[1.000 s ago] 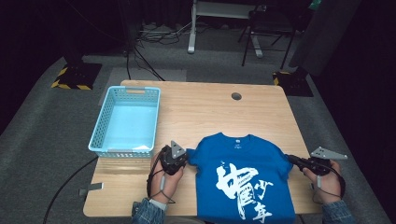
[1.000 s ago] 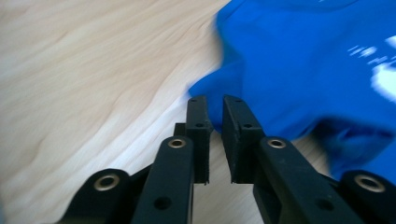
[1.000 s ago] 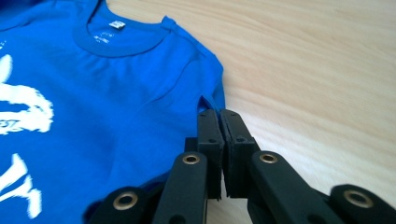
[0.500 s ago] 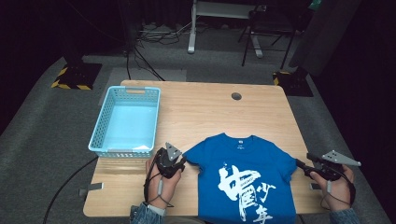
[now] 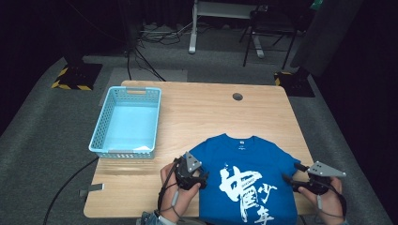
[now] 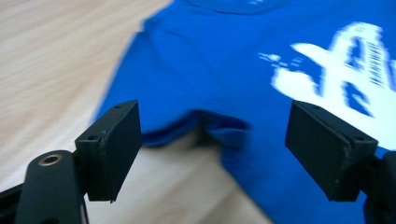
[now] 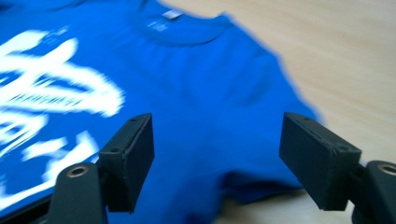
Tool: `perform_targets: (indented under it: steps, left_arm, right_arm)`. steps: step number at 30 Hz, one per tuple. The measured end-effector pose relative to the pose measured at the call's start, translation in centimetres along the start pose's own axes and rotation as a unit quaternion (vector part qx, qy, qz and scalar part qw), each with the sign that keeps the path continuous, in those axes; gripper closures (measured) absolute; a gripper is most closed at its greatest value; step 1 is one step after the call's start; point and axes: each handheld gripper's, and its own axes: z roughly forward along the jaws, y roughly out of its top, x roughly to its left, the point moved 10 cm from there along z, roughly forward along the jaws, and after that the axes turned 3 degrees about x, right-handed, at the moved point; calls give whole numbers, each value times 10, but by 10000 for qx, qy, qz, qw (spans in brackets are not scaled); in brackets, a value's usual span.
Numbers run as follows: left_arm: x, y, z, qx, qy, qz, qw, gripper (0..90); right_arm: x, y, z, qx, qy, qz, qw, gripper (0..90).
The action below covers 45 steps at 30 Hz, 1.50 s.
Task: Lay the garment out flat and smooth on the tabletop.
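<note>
The blue T-shirt (image 5: 246, 180) lies spread flat, print up, at the surface's (image 5: 197, 112) near edge toward its right corner. Both claws, left (image 5: 202, 179) and right (image 5: 287, 180), have just been opening at the sleeves, nothing between them. Spreading looks done; folding and the basket (image 5: 96, 136) remain.

Blue basket (image 5: 126, 123) — wooden table (image 5: 206, 112)

Blue T-shirt (image 5: 246, 183) with white printed characters lay flat, front up, on the table's (image 5: 197, 112) near right part. Collar pointed away; hem reached the near edge.
</note>
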Motion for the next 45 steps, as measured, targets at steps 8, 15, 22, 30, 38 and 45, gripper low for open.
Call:
perform_targets:
  steps: [8,15,22,30,38,45]
  left_arm:
    - [-47,-12,4,166,-390,399,9983,165]
    - [-81,-23,14,387,-715,752,9938,154]
    - [-95,-27,23,521,-848,908,9909,152]
    - [-94,-26,29,495,-806,863,9918,135]
    - [-68,-6,50,431,-562,585,9958,133]
    - [-51,6,62,438,-441,445,9971,132]
  right_arm:
    - [50,-14,-8,287,408,-396,9980,254]
    - [75,-22,-12,413,659,-457,9959,252]
    - [95,-26,-13,431,970,-446,9933,254]
    - [86,-33,1,440,832,-331,9950,242]
    - [65,-16,24,538,734,-268,9955,225]
    - [50,-2,43,568,697,-358,9953,216]
